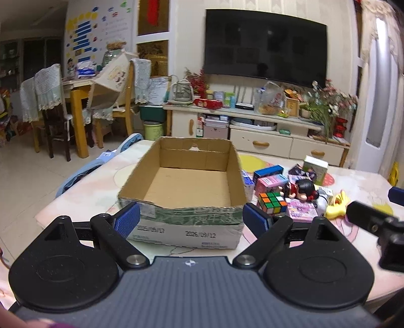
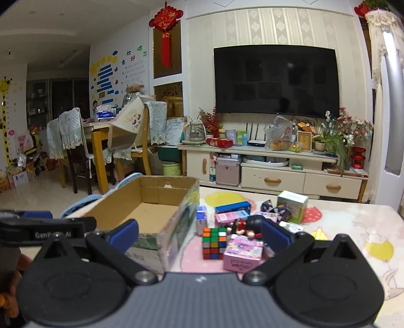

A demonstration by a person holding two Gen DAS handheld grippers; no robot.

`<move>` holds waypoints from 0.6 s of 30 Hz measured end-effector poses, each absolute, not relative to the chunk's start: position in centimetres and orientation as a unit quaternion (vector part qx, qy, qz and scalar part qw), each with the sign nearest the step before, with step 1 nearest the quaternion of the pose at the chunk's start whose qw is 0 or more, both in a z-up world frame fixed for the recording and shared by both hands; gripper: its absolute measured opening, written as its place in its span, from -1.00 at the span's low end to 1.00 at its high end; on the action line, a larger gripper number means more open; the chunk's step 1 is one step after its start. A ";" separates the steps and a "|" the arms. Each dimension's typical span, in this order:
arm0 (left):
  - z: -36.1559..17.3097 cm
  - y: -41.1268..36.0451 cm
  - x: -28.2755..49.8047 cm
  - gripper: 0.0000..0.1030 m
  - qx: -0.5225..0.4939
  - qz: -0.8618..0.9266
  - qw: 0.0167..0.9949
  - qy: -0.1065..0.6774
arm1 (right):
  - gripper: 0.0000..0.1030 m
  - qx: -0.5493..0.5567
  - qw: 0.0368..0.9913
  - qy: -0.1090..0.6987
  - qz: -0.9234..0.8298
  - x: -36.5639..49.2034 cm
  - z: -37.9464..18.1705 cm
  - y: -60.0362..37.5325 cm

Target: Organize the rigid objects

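A big black TV (image 2: 276, 80) hangs on the wall. Under the TV stands a long cream cabinet (image 2: 272, 176) with two drawers. On top of the cabinet, left of the TV, sits a glass kettle (image 2: 196, 132) beside red berry twigs (image 2: 210, 121). At the right end of the cabinet are pots of pink and white flowers (image 2: 346, 131). Far left of the TV is a yellow wooden dining table (image 2: 97, 141) with chairs in lace covers (image 2: 69, 131). A red knot charm (image 2: 165, 22) hangs high, up and left of the TV.
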State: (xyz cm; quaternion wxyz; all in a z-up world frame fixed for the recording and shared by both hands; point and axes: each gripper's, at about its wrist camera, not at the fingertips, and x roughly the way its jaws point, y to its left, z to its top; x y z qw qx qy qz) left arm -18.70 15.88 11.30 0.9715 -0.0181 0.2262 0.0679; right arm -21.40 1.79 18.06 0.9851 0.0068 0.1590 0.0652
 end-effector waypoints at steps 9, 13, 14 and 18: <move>9.8 13.5 -16.8 1.00 0.012 -0.013 0.969 0.245 | 0.99 0.009 0.982 0.190 -0.004 -19.9 13.2 -3.3; 8.8 11.7 -15.4 1.00 0.020 -0.049 0.964 0.260 | 0.99 -0.001 0.978 0.203 -0.045 -18.4 11.3 -5.9; 8.4 11.1 -15.0 1.00 0.025 -0.061 0.963 0.263 | 0.99 0.002 0.977 0.208 -0.054 -18.0 10.9 -6.6; 6.9 8.4 -13.5 1.00 0.045 -0.096 0.955 0.277 | 0.99 0.032 0.969 0.228 -0.088 -16.3 9.3 -9.8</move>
